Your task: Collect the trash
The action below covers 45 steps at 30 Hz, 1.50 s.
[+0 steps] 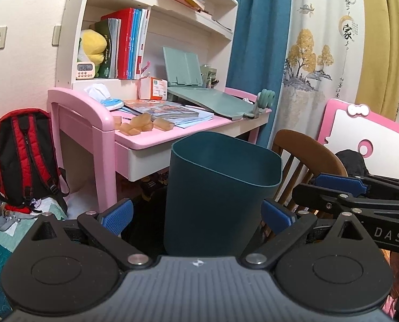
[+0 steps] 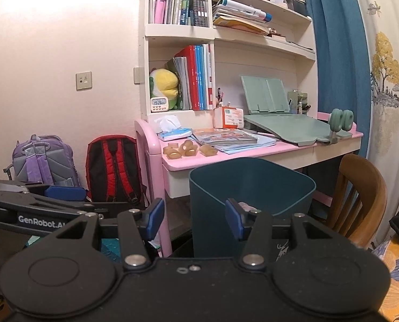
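Note:
A dark teal trash bin point(image 1: 221, 190) stands on the floor in front of the pink desk point(image 1: 145, 136); it also shows in the right wrist view point(image 2: 250, 201), with something pale inside near its near wall. My left gripper point(image 1: 196, 216) is open and empty, its fingers either side of the bin's near face. My right gripper point(image 2: 194, 218) is open and empty, just short of the bin. Several amber translucent pieces point(image 1: 139, 124) lie on the desk's front left corner, also in the right wrist view point(image 2: 184, 149). A tissue pack point(image 2: 172, 131) lies behind them.
Books point(image 2: 226, 138), a green slanted reading board point(image 2: 285, 128) and an orange box point(image 2: 229, 116) sit on the desk. A wooden chair point(image 2: 360, 198) stands right of the bin. A red backpack point(image 2: 111, 169) and a purple backpack point(image 2: 43, 161) lean at the wall on the left.

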Available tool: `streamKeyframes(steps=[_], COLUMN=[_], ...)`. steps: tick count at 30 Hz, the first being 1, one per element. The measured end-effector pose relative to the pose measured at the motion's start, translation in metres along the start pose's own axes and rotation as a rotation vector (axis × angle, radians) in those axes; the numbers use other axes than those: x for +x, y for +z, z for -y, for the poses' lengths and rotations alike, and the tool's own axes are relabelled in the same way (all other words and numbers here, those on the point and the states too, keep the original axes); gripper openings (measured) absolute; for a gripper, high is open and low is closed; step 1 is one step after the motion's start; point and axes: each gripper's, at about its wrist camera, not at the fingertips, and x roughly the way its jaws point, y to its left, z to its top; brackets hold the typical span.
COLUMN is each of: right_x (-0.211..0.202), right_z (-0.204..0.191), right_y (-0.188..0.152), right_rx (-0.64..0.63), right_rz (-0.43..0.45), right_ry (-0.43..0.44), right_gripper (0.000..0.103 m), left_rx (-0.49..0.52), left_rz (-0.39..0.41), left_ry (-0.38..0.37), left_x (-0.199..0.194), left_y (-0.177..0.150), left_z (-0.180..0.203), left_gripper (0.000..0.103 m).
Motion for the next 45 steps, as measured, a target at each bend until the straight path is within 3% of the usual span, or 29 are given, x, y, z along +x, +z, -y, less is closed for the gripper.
streamKeyframes(steps=[45], right_x=[-0.0072], right_z=[-0.0033], right_y=[-0.002], right_rx=[0.006], right_rz=[0.009], right_ry=[-0.009], right_gripper=[0.05], left_rx=[-0.005], left_rz=[0.016], left_ry=[-0.002], left_x=[-0.003], left_y=[-0.0039], left_z=[0.0045], left_gripper=[0.102])
